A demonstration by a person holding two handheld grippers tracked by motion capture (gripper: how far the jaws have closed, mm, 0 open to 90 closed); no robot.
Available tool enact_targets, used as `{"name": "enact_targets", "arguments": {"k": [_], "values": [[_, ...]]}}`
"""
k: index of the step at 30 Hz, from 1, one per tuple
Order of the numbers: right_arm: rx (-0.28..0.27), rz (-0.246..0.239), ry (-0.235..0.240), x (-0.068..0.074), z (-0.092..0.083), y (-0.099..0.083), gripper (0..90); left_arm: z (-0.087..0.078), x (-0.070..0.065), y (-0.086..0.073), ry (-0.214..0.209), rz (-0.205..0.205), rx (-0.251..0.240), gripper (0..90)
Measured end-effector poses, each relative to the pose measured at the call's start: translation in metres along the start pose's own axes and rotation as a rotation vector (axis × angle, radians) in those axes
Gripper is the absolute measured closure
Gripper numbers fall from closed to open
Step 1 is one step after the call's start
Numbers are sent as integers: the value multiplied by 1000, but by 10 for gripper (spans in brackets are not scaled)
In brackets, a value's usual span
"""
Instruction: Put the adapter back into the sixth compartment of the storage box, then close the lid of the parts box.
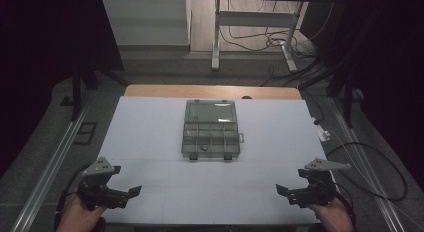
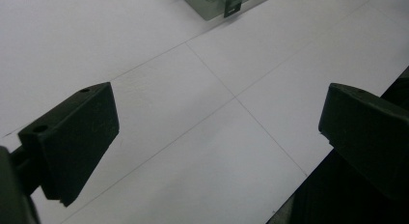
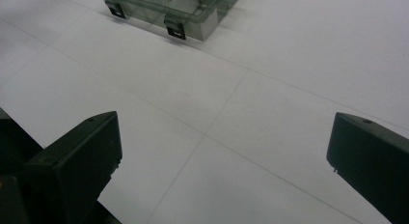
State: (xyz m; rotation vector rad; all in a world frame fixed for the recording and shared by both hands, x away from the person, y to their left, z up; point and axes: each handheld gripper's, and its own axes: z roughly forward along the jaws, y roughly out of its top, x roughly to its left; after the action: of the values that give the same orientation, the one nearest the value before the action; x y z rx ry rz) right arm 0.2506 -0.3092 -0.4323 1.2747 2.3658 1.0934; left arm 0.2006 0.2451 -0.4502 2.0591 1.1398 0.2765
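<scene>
A clear grey compartment box (image 1: 210,130) lies open in the middle of the white table, its lid folded back away from me. A small dark item (image 1: 204,148) rests in one front compartment. My left gripper (image 1: 131,193) hovers open near the table's front left corner, nothing between its jaws. My right gripper (image 1: 283,191) is open at the front right, also holding nothing. A corner of the box (image 2: 217,3) with a latch appears at the top of the left gripper view. The box's front edge (image 3: 171,11) with two latches appears at the top of the right gripper view.
The white table surface (image 1: 150,127) has faint seam lines. A wooden edge (image 1: 210,91) runs along its far side. A white cable end (image 1: 324,134) lies at the right edge. Desk legs and cables (image 1: 270,39) stand on the floor beyond.
</scene>
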Motion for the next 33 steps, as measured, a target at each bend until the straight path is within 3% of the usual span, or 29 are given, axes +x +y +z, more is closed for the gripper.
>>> {"name": "enact_targets", "arguments": {"k": [12,16,33], "values": [[-1,13,-54,0,-7,-7,0,0,0,0,2,2,0,8],[26,22,-55,0,-5,-7,0,0,0,0,1,-3,-1,8],[10,-4,-30,3,-3,-5,0,2,1,2,-6,0,9,0]]}}
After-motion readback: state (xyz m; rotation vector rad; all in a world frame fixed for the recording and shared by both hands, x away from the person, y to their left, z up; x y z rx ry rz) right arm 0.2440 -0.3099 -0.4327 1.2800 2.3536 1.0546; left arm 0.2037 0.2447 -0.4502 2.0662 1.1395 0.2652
